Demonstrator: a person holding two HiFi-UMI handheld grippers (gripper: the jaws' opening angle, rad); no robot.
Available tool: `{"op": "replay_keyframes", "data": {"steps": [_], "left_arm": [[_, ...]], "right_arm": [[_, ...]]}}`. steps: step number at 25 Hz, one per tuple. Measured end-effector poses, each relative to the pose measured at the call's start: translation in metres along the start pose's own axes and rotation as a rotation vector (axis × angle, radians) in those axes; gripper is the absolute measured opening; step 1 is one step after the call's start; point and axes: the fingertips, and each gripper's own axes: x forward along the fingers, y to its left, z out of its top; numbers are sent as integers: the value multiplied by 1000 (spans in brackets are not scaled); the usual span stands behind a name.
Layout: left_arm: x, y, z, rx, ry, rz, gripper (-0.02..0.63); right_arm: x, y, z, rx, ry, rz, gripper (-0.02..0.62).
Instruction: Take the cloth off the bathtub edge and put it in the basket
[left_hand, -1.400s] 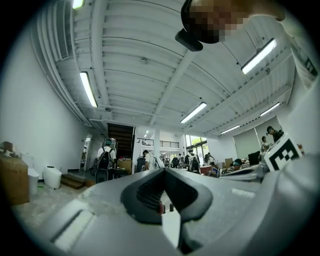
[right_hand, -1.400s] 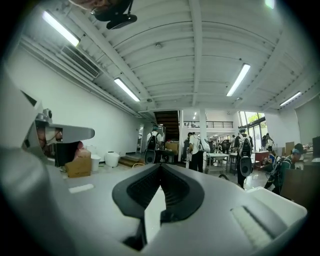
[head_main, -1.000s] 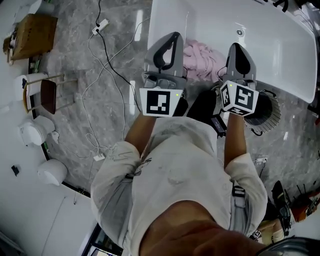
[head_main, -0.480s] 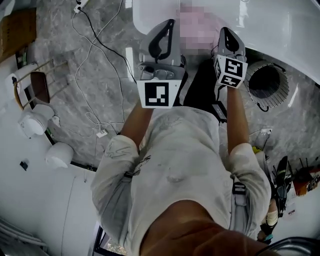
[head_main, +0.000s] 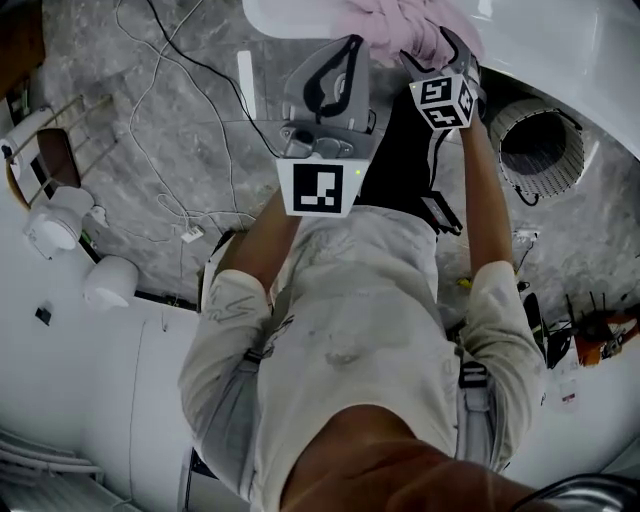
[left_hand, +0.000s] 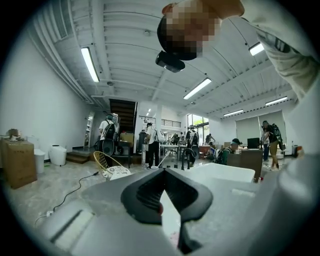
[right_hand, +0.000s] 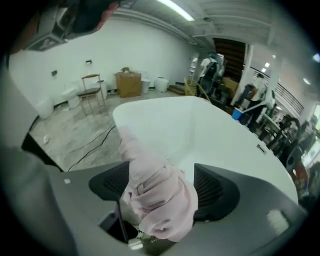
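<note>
Pink cloth (right_hand: 159, 200) is showing as soft, crumpled fabric; bathtub (right_hand: 200, 125) is reading glossy, smooth white; floor (head_main: 100, 120) is gleaming like polished grey stone.

I operate in an open-plan studio hall: ceiling strip lights (left_hand: 91, 64), staircase (left_hand: 122, 107), freestanding bathtub (right_hand: 210, 135), cables (right_hand: 92, 147) across marble floor (right_hand: 62, 132).

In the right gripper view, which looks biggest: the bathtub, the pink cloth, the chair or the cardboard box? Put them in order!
1. bathtub
2. pink cloth, though it is nearest the camera, so that is unsure
3. wooden chair and cardboard box: far off, and they look about alike
</note>
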Motion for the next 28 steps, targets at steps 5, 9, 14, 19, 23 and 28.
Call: {"op": "replay_keyframes", "data": {"steps": [5, 9, 14, 19, 23, 28], "left_arm": [[-6, 1, -17, -19, 24, -7, 0], [-6, 4, -22, -29, 33, 5, 0], [-6, 6, -20, -39, 30, 16, 0], [-6, 6, -21, -35, 35, 12, 0], [-7, 10, -23, -56, 41, 15, 0], [-9, 8, -15, -70, 36, 26, 0]], "right_arm": [[37, 31, -23, -376, 162, 116, 476], [61, 34, -42, -562, 262, 151, 482], [78, 33, -62, -639, 348, 182, 482], [84, 27, -73, -673, 376, 152, 447], [83, 25, -71, -721, 371, 123, 345], [73, 24, -66, -701, 381, 149, 300]]}}
